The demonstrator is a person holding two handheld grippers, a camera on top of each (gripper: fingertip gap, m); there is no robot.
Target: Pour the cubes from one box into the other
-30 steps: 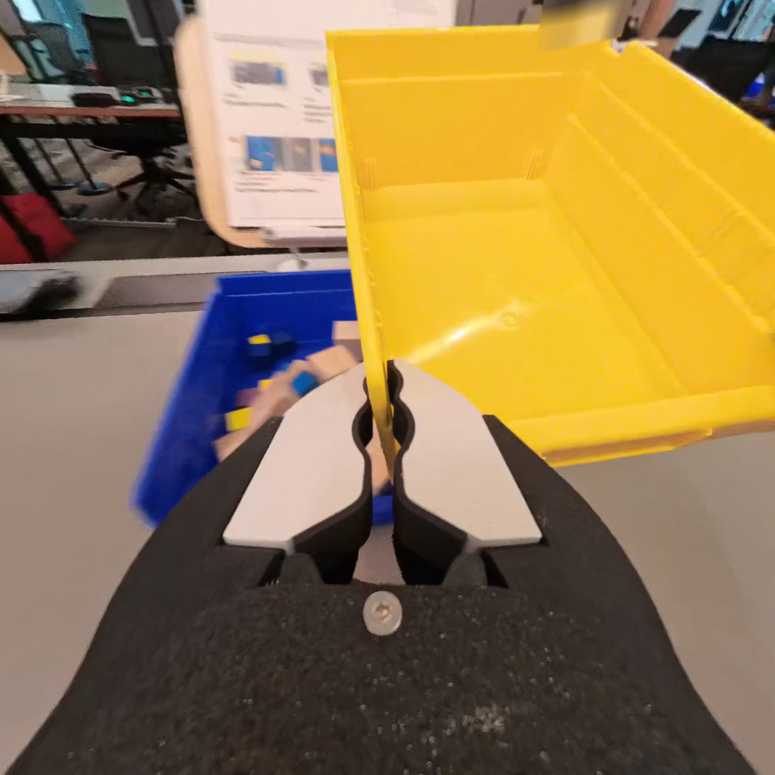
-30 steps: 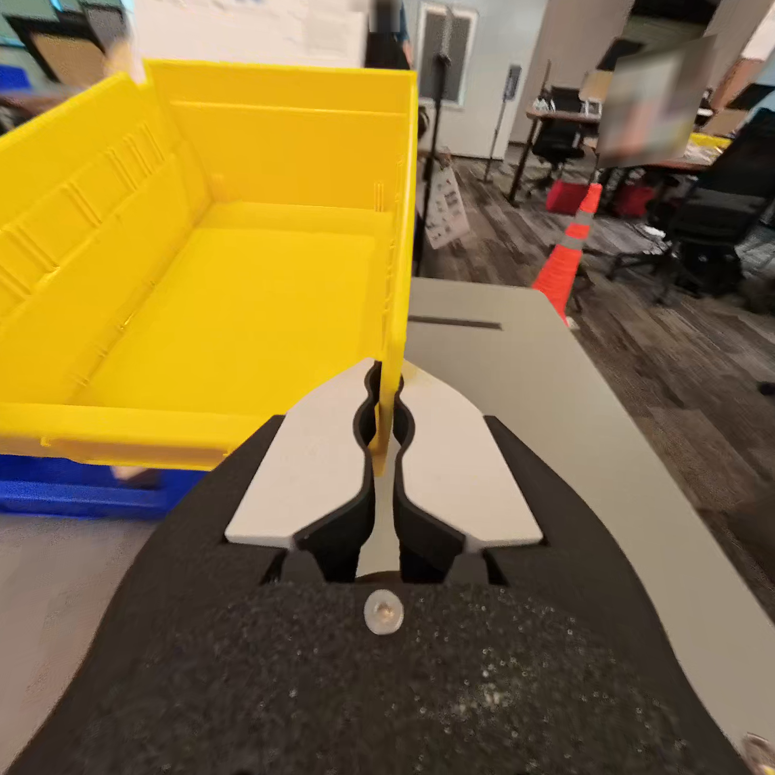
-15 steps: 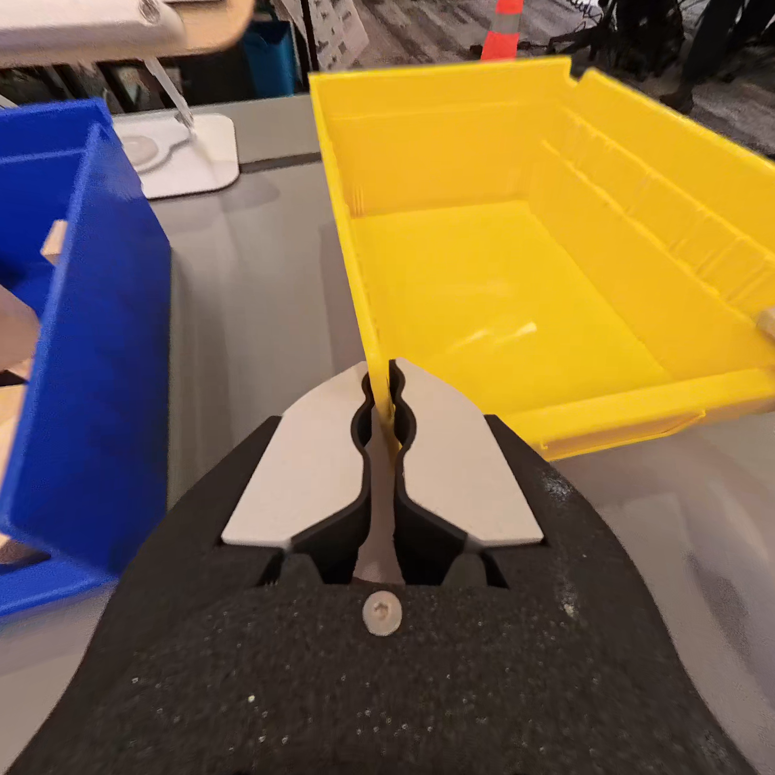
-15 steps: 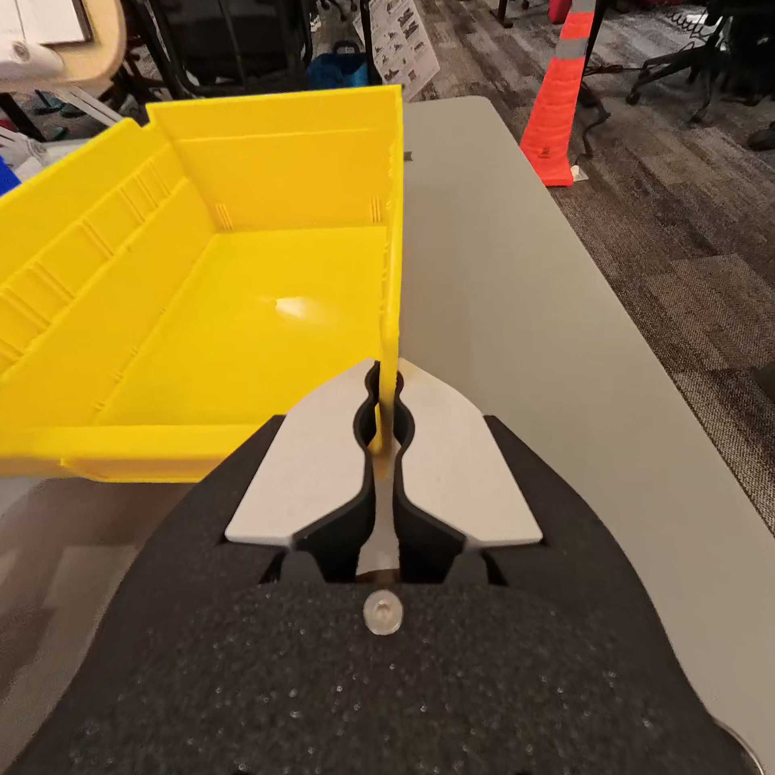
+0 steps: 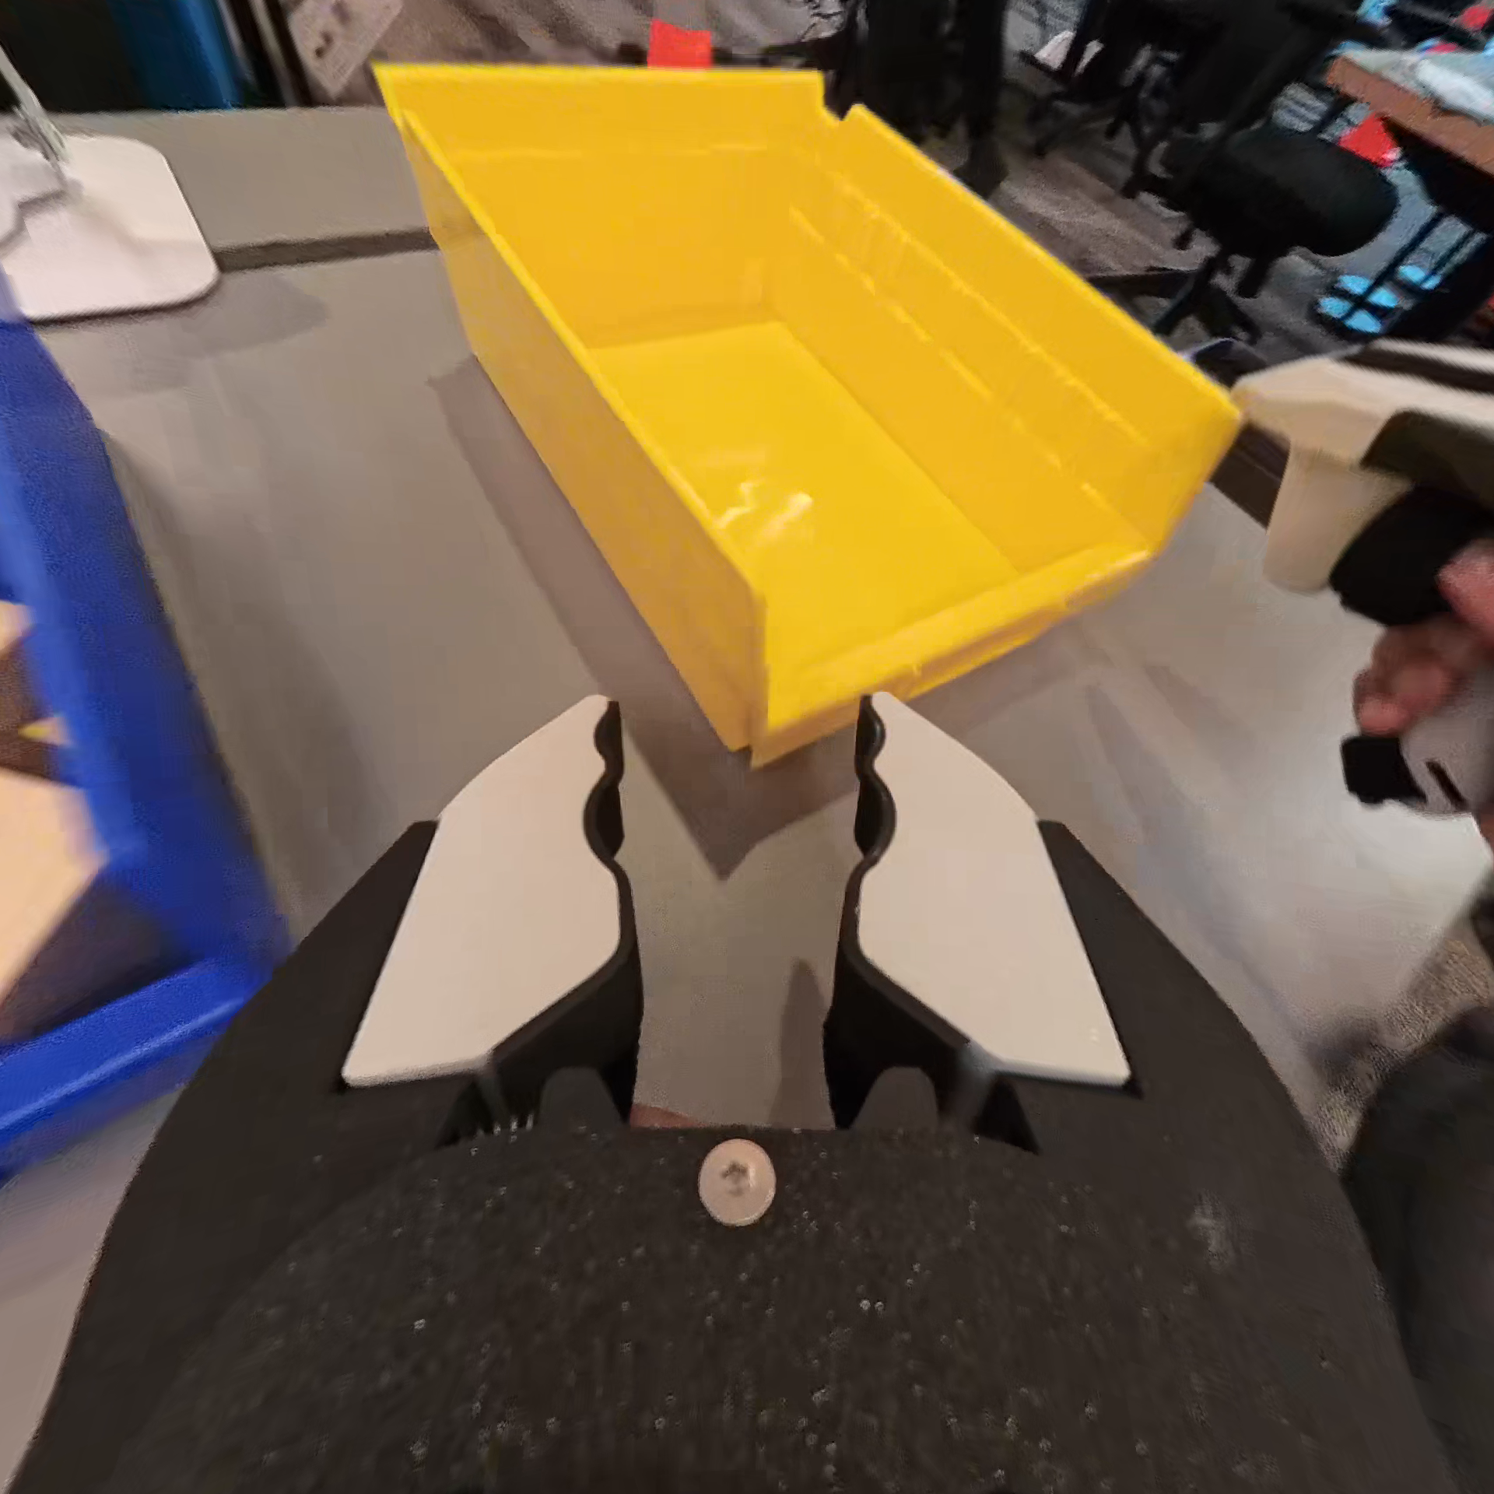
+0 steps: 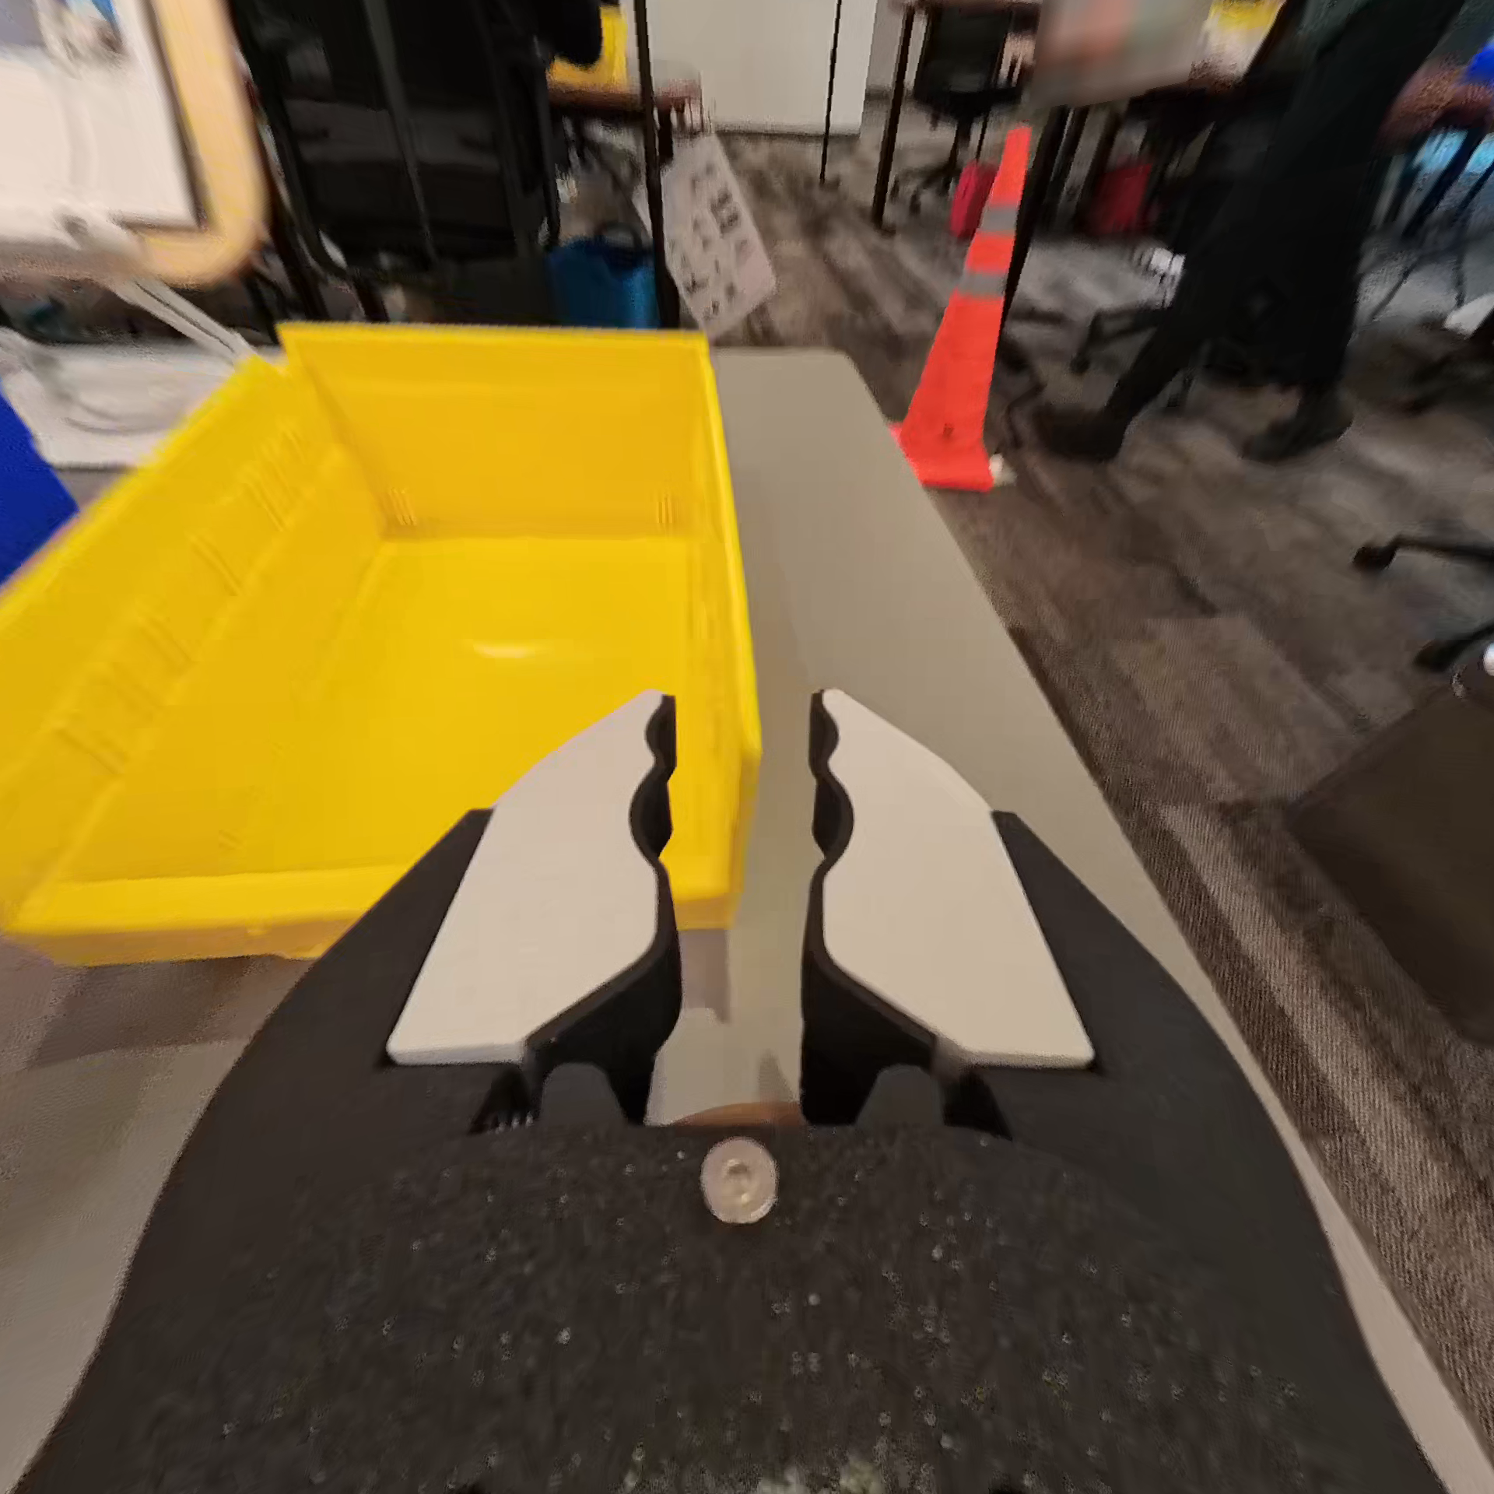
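The empty yellow box (image 5: pixel 728 267) stands upright on the grey table (image 5: pixel 364 517); it also shows in the right wrist view (image 6: pixel 501 420). My left gripper (image 5: pixel 737 715) is open and empty, just short of the box's near corner. My right gripper (image 6: pixel 742 703) is open and empty, its jaws on either side of the box's right wall without touching it. The blue box (image 5: pixel 121 647) sits at the left with wooden and coloured cubes (image 5: pixel 32 857) inside. The right gripper's body and the hand holding it (image 5: pixel 1390 566) show at the right of the left wrist view.
A white stand base (image 5: pixel 97 226) sits on the table at the far left. An orange cone (image 6: pixel 962 356), office chairs and a standing person's legs (image 6: pixel 1261 242) are on the floor beyond the table's right edge (image 6: pixel 1051 728).
Both grippers let go of the yellow box's side walls and opened. The box, tipped and held up over the blue box a second ago, now rests on the table. Both grippers pulled back slightly.
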